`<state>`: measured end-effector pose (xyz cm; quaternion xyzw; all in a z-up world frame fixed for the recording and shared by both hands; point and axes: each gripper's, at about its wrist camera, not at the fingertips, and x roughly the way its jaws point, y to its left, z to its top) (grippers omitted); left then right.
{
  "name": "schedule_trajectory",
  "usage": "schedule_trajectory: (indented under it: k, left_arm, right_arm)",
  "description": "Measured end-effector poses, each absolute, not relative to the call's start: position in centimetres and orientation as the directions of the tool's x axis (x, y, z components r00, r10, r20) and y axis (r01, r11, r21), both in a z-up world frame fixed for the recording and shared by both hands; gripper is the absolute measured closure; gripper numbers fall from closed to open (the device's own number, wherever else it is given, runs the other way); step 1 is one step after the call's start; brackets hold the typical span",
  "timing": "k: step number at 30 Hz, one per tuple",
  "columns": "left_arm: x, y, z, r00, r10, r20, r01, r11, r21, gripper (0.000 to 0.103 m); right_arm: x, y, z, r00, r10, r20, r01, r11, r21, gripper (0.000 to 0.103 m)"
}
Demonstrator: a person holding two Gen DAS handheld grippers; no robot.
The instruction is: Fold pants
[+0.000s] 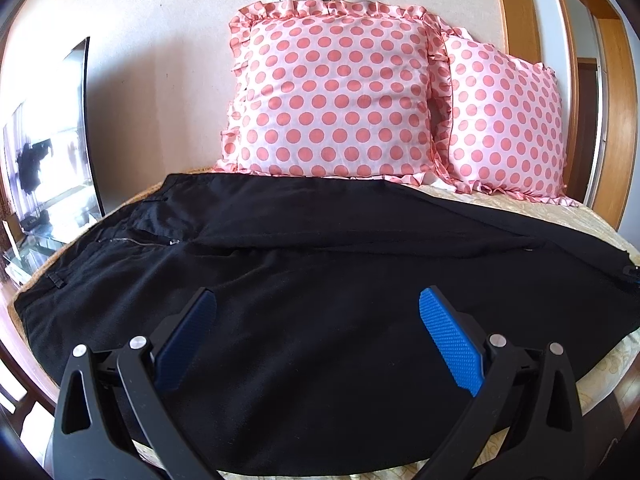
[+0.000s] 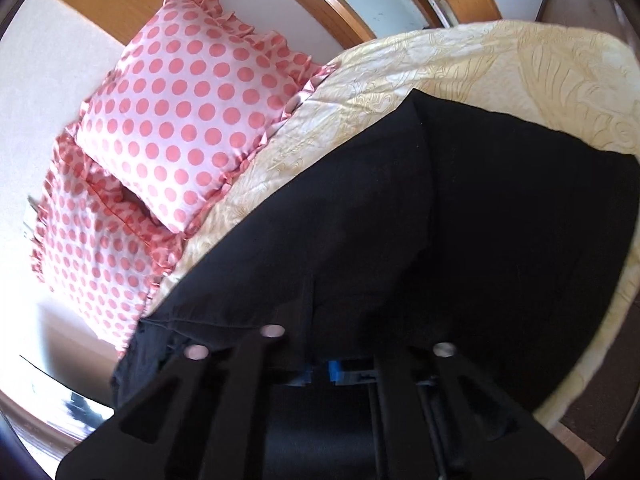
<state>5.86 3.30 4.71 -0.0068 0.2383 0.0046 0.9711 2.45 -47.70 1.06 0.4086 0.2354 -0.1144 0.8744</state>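
Note:
Black pants point(image 1: 304, 264) lie spread across the bed, waistband and zipper point(image 1: 136, 242) at the left, legs running right. My left gripper point(image 1: 316, 312) is open just above the near leg, blue pads wide apart, holding nothing. In the right wrist view the pants point(image 2: 500, 220) drape over my right gripper point(image 2: 320, 372). Its blue pads are close together under a fold of black cloth, so it is shut on the pants. A bit of the right gripper point(image 1: 634, 272) shows at the right edge of the left wrist view.
Two pink polka-dot pillows point(image 1: 340, 92) point(image 1: 504, 120) lean on the wall at the head of the bed. The cream bedspread point(image 2: 460, 64) shows around the pants. A glass table point(image 1: 36, 216) stands left of the bed. Wooden door frames point(image 2: 332, 4) are at the right.

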Motion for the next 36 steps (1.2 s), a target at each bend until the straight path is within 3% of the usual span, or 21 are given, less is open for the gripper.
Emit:
schedule_trajectory:
  k: [5, 12, 19, 28, 30, 36]
  left_arm:
    - [6.5, 4.6, 4.7, 0.855, -0.055, -0.516, 0.0, 0.994, -0.106, 0.002]
    - [8.3, 6.1, 6.1, 0.857, 0.011, -0.514, -0.067, 0.994, -0.091, 0.002]
    - [15.2, 9.6, 9.5, 0.862, 0.096, -0.498, -0.136, 0.99, -0.045, 0.002]
    - [31.7, 16.1, 9.5, 0.72, 0.193, -0.666, -0.294, 0.955, -0.042, 0.003]
    - [34.1, 16.9, 8.9, 0.682, 0.186, -0.707, -0.314, 0.948, -0.054, 0.014]
    - [38.5, 19.4, 6.8, 0.563, 0.128, -0.816, -0.418, 0.896, -0.148, 0.026]
  right_arm:
    - [-2.3, -48.5, 4.9, 0.905, -0.174, -0.387, 0.385, 0.723, 0.573, 0.099]
    - [-2.9, -50.4, 0.8, 0.838, -0.159, -0.521, 0.48, 0.67, 0.567, 0.1]
    - [-2.6, -49.6, 0.5, 0.836, -0.198, -0.512, 0.476, 0.727, 0.495, 0.1]
    - [-2.4, -49.4, 0.7, 0.824, -0.212, -0.525, 0.477, 0.759, 0.443, 0.1]
    - [-2.4, -49.4, 0.7, 0.821, -0.212, -0.529, 0.478, 0.762, 0.437, 0.1]
    - [-2.1, -49.1, 1.1, 0.807, -0.229, -0.544, 0.488, 0.777, 0.397, 0.1]
